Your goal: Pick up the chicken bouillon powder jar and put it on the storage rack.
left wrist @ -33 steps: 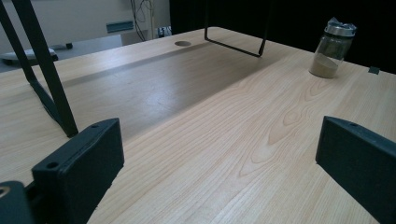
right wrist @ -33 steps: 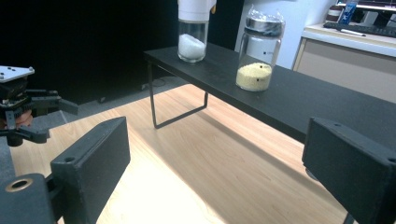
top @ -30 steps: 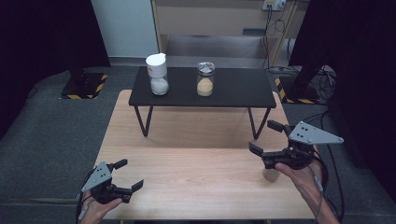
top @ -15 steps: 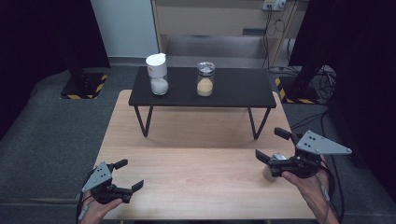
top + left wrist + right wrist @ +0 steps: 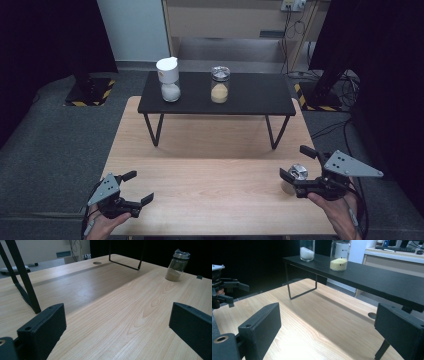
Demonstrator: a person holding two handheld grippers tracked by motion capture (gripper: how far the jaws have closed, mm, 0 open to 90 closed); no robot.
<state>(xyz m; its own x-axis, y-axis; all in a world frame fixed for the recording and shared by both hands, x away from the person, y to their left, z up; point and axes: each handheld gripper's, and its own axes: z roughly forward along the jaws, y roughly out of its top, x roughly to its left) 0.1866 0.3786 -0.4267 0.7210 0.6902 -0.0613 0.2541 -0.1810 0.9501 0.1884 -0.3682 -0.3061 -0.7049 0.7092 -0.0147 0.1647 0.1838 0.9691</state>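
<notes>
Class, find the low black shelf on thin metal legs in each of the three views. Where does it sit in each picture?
High view: the black shelf spans the upper middle.
Left gripper view: the black shelf shows as legs at the left edge and top centre.
Right gripper view: its top runs from upper left to the right edge.
Shared landmark: the light wooden table beneath it.

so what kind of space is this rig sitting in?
Likely a lab or recording studio, not a home: black curtains flank the wooden table, hazard-striped stand bases sit on the grey carpet, and cables trail across the floor.
</notes>
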